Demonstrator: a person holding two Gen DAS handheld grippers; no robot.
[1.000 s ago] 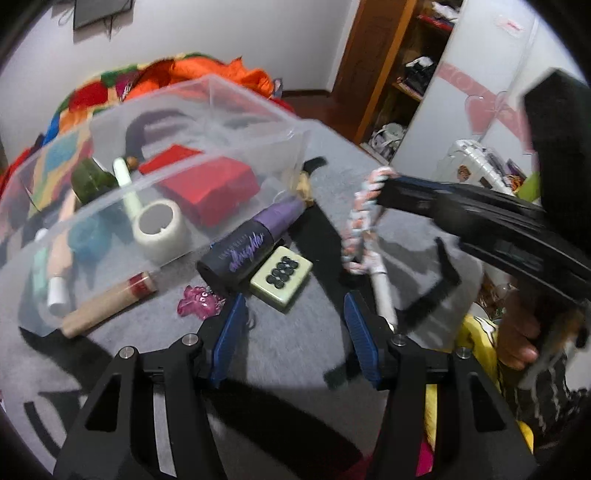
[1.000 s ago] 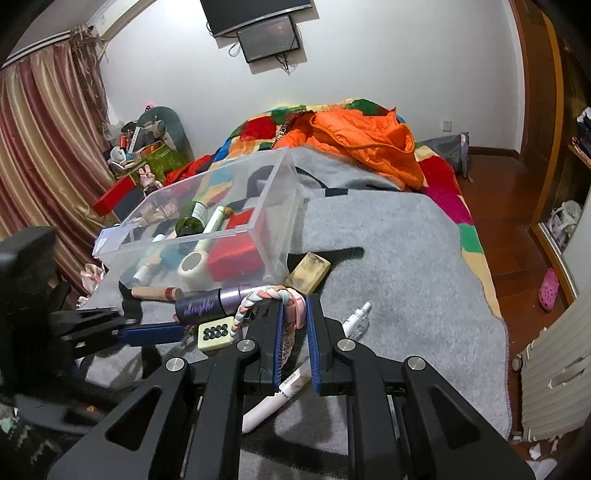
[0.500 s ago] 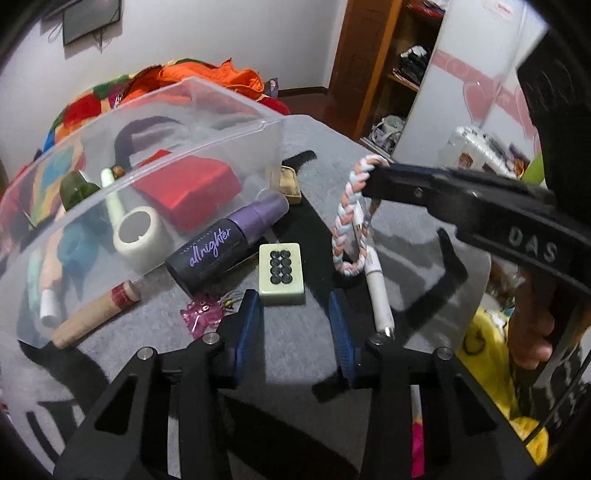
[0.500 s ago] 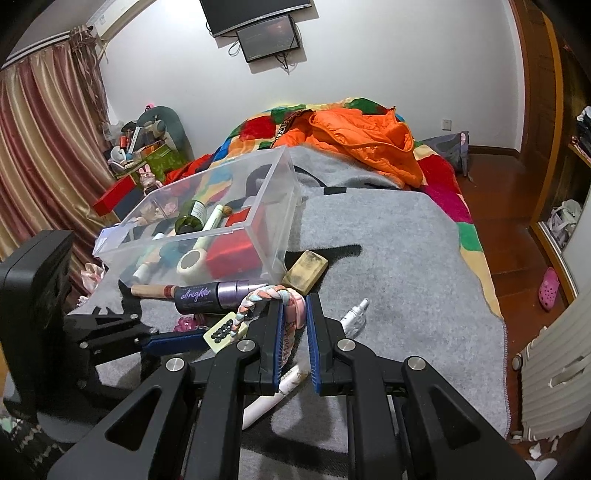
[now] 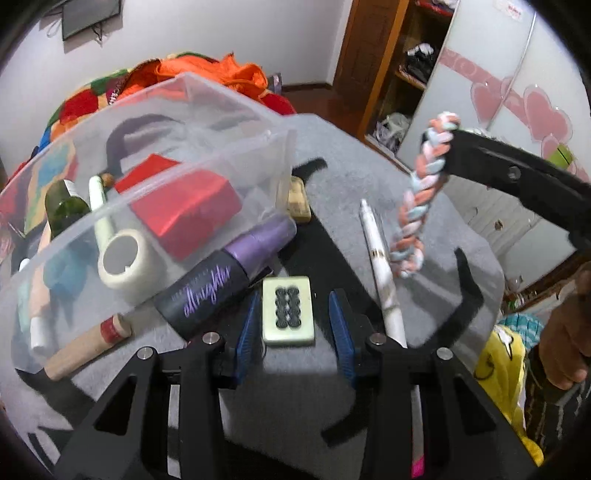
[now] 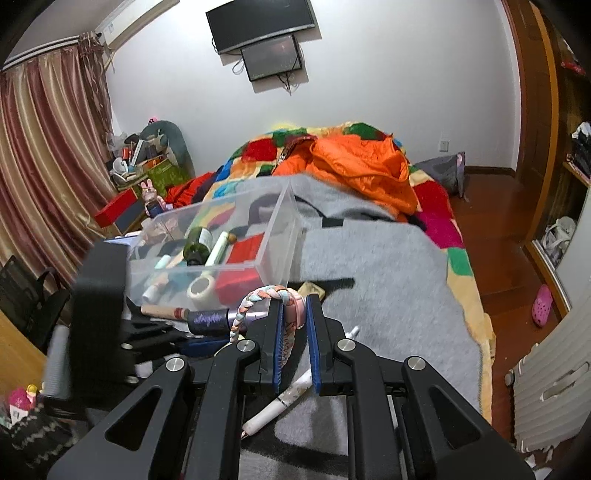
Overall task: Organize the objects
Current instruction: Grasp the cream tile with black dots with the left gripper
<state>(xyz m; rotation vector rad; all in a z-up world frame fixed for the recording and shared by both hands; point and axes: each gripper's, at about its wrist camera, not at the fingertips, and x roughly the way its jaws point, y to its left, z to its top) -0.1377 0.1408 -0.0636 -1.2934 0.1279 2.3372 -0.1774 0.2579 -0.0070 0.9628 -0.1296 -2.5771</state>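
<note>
On a grey blanket (image 5: 369,177) spread over a bed, a tidy-up is sitting roughly at its midpoint. Nearest the lens, the left gripper (image 5: 293,321) is closing around a pale green mahjong tile (image 5: 288,311); its jaws have just been narrowing, the tile is lying between the blue pads, and a sliver of gap is showing on each side, so the tile is not yet gripped. Beside it, the right gripper (image 6: 295,332), jaws clamped together on a braided pastel hair tie (image 5: 417,206), is holding the braid clear of the blanket, where it is dangling freely. Just beyond the tile, a dark bottle with a purple cap (image 5: 225,277) is lying against the front wall of the clear plastic bin (image 5: 229,155), with a wooden stick (image 5: 85,347) to its left, a white pen (image 5: 380,266) to its right and a tan bar (image 5: 299,201) at the bin's corner; all are waiting outside on the blanket. Farther back, inside the bin, a red box (image 5: 184,210), a roll of tape (image 5: 125,260), a green glass bottle (image 5: 64,205) and a few tubes are already sitting stowed. Judging by this spread, several pieces are put away, two are being handled and at least four are waiting. Behind the bin, an orange quilt (image 6: 362,173) is heaped on the patchwork bedspread (image 6: 295,144) under a wall-mounted screen (image 6: 262,24).
</note>
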